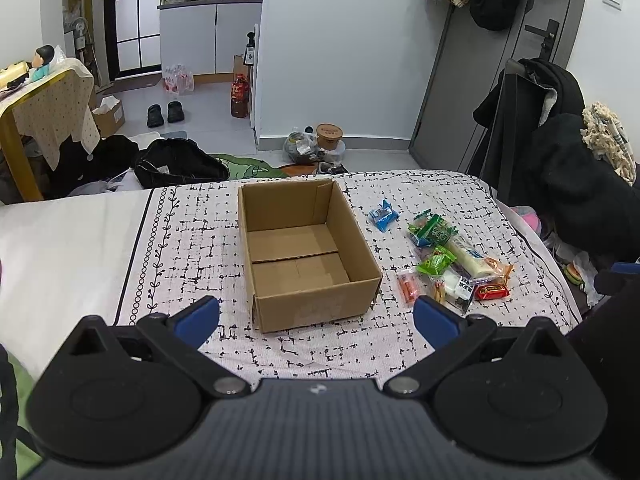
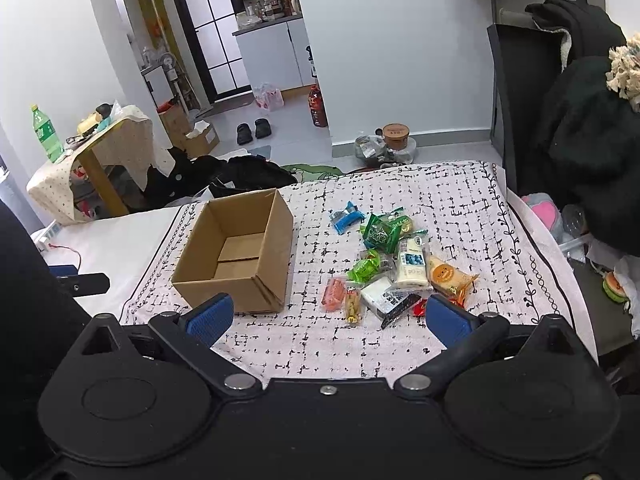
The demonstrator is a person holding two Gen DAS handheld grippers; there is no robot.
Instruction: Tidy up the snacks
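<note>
- Left gripper (image 1: 316, 322) spread wide, holding nothing, near the cardboard box (image 1: 306, 250)
- Right gripper (image 2: 328, 316) likewise released
- Snack packets (image 2: 394, 264) heaped on the patterned cloth (image 2: 460, 200), right of the box

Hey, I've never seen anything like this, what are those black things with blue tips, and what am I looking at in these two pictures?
They are two handheld grippers a person carries, one per hand, each with a camera looking along its blue-tipped jaws. One picture is from the left gripper, the other from the right gripper. Both stand open and hold nothing. Ahead, on a patterned cloth, sits an empty cardboard box, with a pile of wrapped snacks to its right, none boxed yet.
</note>
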